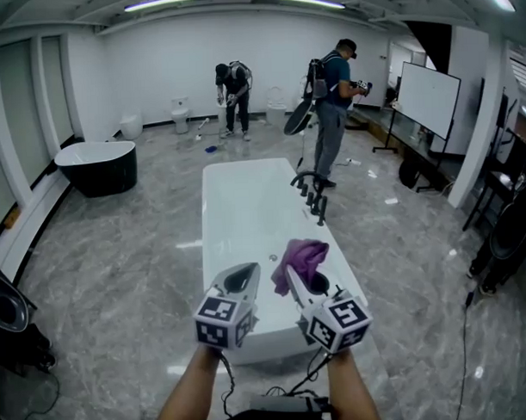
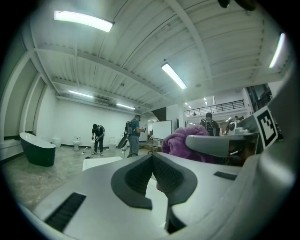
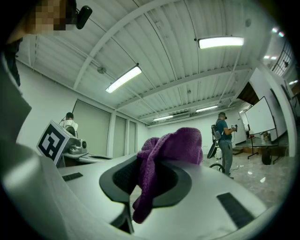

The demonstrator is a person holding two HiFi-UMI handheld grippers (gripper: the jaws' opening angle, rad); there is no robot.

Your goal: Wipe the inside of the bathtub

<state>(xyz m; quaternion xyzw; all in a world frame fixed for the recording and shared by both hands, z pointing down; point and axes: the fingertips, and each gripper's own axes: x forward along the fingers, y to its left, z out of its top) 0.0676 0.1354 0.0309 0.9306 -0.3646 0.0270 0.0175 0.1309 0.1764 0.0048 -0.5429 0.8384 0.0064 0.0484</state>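
The long white bathtub stands in the middle of the room in the head view, running away from me. Both grippers are held up above its near end. My right gripper is shut on a purple cloth, which bunches over the tips and hangs down between the jaws. My left gripper is beside it, to the left, its jaws shut with nothing between them. The purple cloth also shows at the right of the left gripper view.
A black faucet stands on the tub's right rim. A dark bathtub sits at the far left. Two persons work at the back, near toilets. A whiteboard and dark equipment stand at the right.
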